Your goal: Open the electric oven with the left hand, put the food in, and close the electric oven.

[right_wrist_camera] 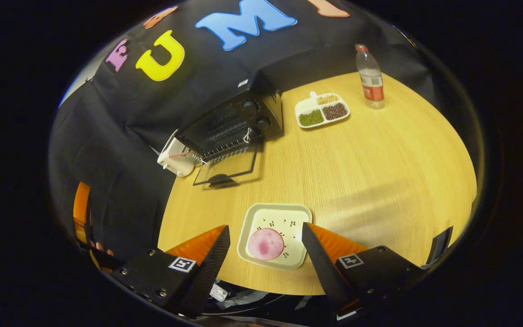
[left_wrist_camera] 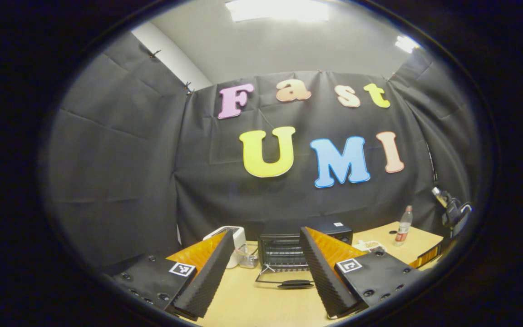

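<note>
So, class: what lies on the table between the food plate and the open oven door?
Nothing: in the right gripper view, bare tabletop separates the plate from the oven door.

Left gripper (left_wrist_camera: 266, 268) is hanging over the near part of the table (left_wrist_camera: 261, 304) with its fingers spread wide, nothing between them. Straight ahead, the electric oven (left_wrist_camera: 304, 245) sits at the back edge, door (left_wrist_camera: 284, 278) dropped flat onto the table. White appliance (left_wrist_camera: 232, 240) just left of it, bottle (left_wrist_camera: 403, 225) near the far right corner.
</note>
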Demonstrator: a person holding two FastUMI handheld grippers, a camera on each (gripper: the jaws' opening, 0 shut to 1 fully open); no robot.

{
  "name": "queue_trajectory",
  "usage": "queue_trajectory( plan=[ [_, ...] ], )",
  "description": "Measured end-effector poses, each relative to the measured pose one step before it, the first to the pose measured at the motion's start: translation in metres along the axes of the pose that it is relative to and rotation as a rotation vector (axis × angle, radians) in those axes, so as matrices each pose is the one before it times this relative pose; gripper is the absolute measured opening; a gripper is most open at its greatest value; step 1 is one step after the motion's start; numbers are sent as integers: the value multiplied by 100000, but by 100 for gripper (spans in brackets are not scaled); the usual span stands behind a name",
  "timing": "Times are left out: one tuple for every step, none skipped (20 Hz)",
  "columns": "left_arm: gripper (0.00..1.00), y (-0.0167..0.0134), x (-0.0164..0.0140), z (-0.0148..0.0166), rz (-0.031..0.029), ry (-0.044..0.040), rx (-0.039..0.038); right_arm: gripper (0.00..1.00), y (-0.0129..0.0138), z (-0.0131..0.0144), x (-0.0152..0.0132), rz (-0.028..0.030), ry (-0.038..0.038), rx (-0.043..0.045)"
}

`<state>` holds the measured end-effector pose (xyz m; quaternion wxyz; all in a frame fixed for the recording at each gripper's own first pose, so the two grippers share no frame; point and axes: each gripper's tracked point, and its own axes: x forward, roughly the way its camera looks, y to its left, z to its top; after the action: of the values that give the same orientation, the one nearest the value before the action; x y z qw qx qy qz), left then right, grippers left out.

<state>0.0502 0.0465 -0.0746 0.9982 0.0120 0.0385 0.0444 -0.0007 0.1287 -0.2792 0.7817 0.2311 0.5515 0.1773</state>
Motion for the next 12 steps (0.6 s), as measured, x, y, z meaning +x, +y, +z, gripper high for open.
queue_trajectory(
  plan=[
    [100,417,-140,-98,601,349,-46,98,-618,-427,731,-1826,3725,3],
    [97,298,-154,-141,402,639,-58,98,-468,-450,792,-1132,4114,-249],
    [94,469,-185,-370,793,811,-96,98,-260,-374,681,-441,3684,344],
    [91,414,-168,-136,829,573,-143,98,-317,-565,615,-903,3098,745],
    [100,498,-202,-139,1081,145,-15,95,-318,-217,525,-797,2531,969],
    [100,633,-153,-87,1402,218,206,95,-499,-219,736,-1257,2175,295],
    [100,657,-114,-155,1658,226,285,95,-574,-299,533,-1782,2254,-130],
    [100,718,-143,-29,1552,-127,95,94,-405,-229,927,-1389,1594,171],
    [100,721,-204,-138,1446,366,33,73,-217,-248,-274,-687,2115,465],
    [100,684,-94,-227,1535,556,5,82,-92,-451,884,-112,2343,352],
    [100,711,92,-271,1446,582,-252,82,-141,-255,417,-616,2220,-217],
    [100,644,7,-217,1577,596,-388,82,-207,-325,482,-1035,1522,-759]
  ],
)
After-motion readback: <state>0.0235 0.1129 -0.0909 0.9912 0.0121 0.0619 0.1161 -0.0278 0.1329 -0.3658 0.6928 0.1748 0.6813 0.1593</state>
